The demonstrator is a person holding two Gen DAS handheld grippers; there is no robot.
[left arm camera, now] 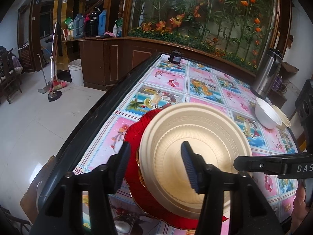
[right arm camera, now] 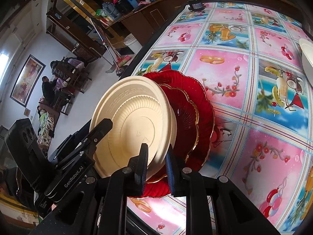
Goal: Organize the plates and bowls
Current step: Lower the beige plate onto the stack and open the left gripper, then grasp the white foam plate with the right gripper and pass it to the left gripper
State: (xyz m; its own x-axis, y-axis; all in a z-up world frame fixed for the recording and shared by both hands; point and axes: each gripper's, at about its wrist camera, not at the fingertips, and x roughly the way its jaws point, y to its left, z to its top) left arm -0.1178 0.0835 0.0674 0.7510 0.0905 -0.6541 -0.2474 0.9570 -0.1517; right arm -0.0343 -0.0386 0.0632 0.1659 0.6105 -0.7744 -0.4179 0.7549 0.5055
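The right gripper is gripping the cream plate's rim; the left gripper is straddling it unclenched. Only the left wrist view is showing the far white bowl.

Black hand-held gripper, ribbed blue pads

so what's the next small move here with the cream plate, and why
Probably open the right gripper and draw it back. The cream plate already sits on the stacked red plates, the left gripper stands open around its rim, and only the right one pinches the edge.
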